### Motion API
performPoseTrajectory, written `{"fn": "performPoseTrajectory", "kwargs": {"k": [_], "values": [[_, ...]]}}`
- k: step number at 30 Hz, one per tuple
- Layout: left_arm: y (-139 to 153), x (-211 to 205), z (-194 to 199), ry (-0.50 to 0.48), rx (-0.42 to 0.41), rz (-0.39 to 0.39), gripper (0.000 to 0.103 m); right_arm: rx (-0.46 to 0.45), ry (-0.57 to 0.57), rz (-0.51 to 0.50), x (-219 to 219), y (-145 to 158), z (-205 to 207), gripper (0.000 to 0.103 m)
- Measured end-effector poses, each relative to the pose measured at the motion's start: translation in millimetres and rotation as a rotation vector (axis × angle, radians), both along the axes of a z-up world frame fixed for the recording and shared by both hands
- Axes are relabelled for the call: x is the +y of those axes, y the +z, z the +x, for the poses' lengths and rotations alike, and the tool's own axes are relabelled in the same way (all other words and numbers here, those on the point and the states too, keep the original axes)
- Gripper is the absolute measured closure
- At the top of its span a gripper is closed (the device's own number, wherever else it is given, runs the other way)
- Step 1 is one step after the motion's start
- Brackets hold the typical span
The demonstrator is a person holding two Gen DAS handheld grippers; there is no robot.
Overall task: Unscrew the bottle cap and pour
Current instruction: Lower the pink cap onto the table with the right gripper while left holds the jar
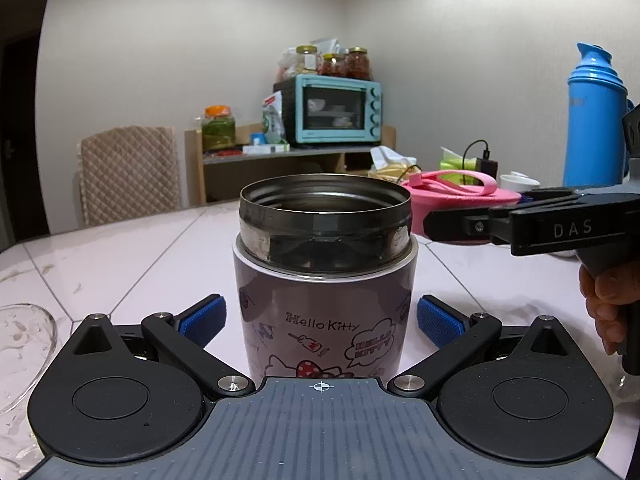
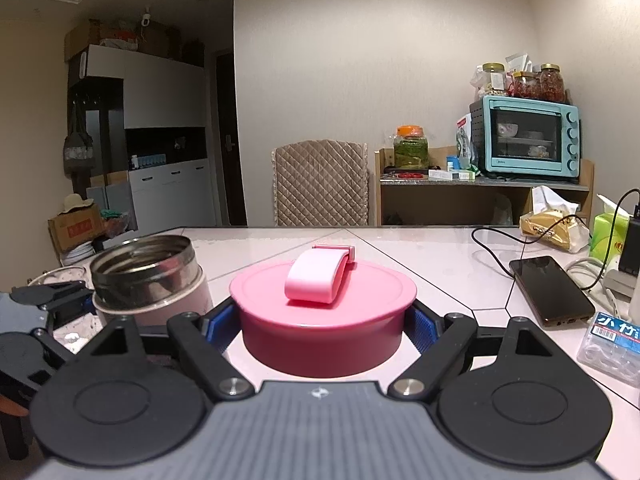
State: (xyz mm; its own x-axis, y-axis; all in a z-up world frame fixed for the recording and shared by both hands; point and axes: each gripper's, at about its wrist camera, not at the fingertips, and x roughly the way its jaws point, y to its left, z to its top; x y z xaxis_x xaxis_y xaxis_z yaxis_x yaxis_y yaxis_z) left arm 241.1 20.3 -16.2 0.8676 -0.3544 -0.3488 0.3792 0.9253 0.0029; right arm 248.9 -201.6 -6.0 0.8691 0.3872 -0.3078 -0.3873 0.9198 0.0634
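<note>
A pink Hello Kitty steel jar (image 1: 324, 300) stands upright on the table with its mouth uncovered; it also shows at the left of the right wrist view (image 2: 150, 280). My left gripper (image 1: 322, 320) is open, with its blue pads (image 1: 204, 320) either side of the jar body and a small gap on each side. My right gripper (image 2: 322, 326) is shut on the pink cap (image 2: 324, 312), which has a folded strap handle on top. The cap also shows behind the jar in the left wrist view (image 1: 460, 196).
A glass bowl (image 1: 20, 344) sits at the left. A phone (image 2: 552, 290), cables, a clear plastic box (image 2: 612, 346), tissue packs and a blue thermos (image 1: 596, 120) lie to the right. A chair and a shelf with an oven stand behind the table.
</note>
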Motion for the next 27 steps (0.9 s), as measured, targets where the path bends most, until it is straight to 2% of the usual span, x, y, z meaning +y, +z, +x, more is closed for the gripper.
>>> {"fn": "performPoseTrajectory", "kwargs": {"k": [27], "values": [[2, -2, 0, -0.023, 0.015, 0.000, 0.000, 0.054, -0.008, -0.040, 1, -13, -4, 0.018]]}}
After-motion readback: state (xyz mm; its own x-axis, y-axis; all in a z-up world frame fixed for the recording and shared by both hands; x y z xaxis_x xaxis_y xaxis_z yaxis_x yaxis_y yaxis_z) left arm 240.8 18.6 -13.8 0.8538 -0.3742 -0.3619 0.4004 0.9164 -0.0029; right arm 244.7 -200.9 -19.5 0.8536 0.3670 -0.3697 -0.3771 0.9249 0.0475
